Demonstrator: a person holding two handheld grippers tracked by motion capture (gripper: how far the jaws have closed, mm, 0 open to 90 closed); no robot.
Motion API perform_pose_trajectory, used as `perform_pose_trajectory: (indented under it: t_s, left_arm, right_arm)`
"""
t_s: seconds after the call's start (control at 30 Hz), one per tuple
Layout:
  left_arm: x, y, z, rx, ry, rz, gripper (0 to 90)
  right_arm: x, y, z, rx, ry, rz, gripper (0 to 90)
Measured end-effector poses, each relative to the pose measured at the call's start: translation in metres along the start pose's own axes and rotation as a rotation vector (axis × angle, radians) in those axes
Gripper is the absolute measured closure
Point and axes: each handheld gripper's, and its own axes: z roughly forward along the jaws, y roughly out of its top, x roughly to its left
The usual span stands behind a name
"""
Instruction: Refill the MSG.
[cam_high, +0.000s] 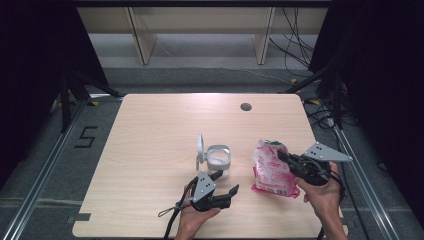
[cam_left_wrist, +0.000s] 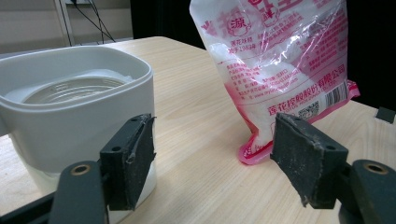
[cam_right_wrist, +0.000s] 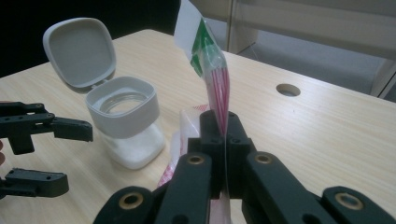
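I see a pale wooden table (cam_high: 150, 150) with a round cable hole (cam_high: 245, 106) near its far edge, standing on grey carpet with dark curtains at both sides. Near the middle sits a white square plastic jar (cam_high: 219, 160), its hinged lid (cam_high: 199, 150) flipped up, white powder inside. Just right of it lies a clear pink-printed plastic bag of white granules (cam_high: 271, 170). My right claw (cam_high: 282, 156) is clamped on the bag's top edge; my left claw (cam_high: 226, 182) gapes wide beside the jar, gripping nothing
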Motion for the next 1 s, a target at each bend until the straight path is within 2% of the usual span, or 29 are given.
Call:
perform_pose_trajectory:
  t_s: [0.03, 0.17, 0.2, 0.27, 0.3, 0.33, 0.5, 0.57, 0.6, 0.63, 0.67, 0.73, 0.77, 0.83, 0.93, 0.97, 1.0]
  left_arm:
    - [0.000, 0.000, -0.001, 0.016, 0.005, 0.003, 29.5]
    - [-0.001, 0.001, 0.000, 0.019, 0.002, 0.007, 29.5]
    - [-0.001, 0.001, 0.000, 0.020, 0.002, 0.008, 29.5]
    - [-0.001, 0.001, 0.000, 0.014, -0.002, 0.007, 29.5]
    - [-0.001, 0.001, 0.000, 0.007, -0.005, 0.004, 29.5]
    - [-0.001, 0.001, 0.000, 0.005, -0.001, 0.003, 29.5]
    - [0.000, 0.001, 0.000, 0.014, -0.001, 0.007, 29.4]
    - [0.000, 0.002, 0.000, 0.018, 0.003, 0.007, 29.5]
    - [0.000, 0.002, 0.000, 0.019, 0.003, 0.007, 29.5]
    - [0.000, 0.002, 0.000, 0.019, 0.003, 0.007, 29.5]
    - [0.000, 0.002, 0.000, 0.019, 0.003, 0.007, 29.5]
    - [0.000, 0.002, 0.001, 0.003, -0.006, 0.002, 29.5]
    - [0.000, 0.002, 0.001, 0.003, -0.008, 0.003, 29.5]
    - [-0.001, 0.002, 0.001, 0.011, -0.002, 0.005, 29.5]
    - [0.000, 0.002, 0.000, 0.017, 0.003, 0.008, 29.5]
    - [0.000, 0.002, 0.000, 0.017, 0.004, 0.009, 29.5]
    - [0.000, 0.001, 0.000, 0.008, 0.002, 0.005, 29.5]
  right_arm:
    - [-0.002, -0.001, 0.000, 0.003, -0.005, 0.000, 90.0]
    - [-0.006, -0.006, 0.000, 0.027, -0.021, -0.001, 90.0]
    - [-0.006, -0.008, 0.001, 0.028, -0.019, 0.017, 90.0]
    - [-0.009, -0.010, 0.002, 0.039, -0.031, -0.005, 90.0]
    - [-0.008, -0.011, 0.001, 0.047, -0.034, 0.029, 90.0]
    - [-0.012, -0.012, 0.002, 0.046, -0.040, 0.009, 90.0]
    - [-0.017, -0.019, 0.005, 0.068, -0.041, 0.044, 90.0]
    - [-0.018, -0.020, 0.006, 0.061, -0.046, 0.046, 90.0]
    - [-0.020, -0.021, 0.008, 0.048, -0.031, 0.033, 90.0]
    - [-0.018, -0.022, 0.008, 0.067, -0.039, 0.048, 90.0]
    - [-0.019, -0.022, 0.010, 0.058, -0.038, 0.024, 90.0]
    - [-0.016, -0.024, 0.012, 0.077, -0.033, 0.047, 90.0]
    - [-0.017, -0.024, 0.013, 0.080, -0.033, 0.029, 90.0]
    - [-0.014, -0.025, 0.014, 0.093, -0.028, 0.061, 90.0]
    - [-0.016, -0.027, 0.015, 0.099, -0.044, 0.033, 90.0]
    - [-0.015, -0.028, 0.015, 0.110, -0.041, 0.067, 90.0]
    - [-0.016, -0.029, 0.015, 0.108, -0.048, 0.057, 90.0]
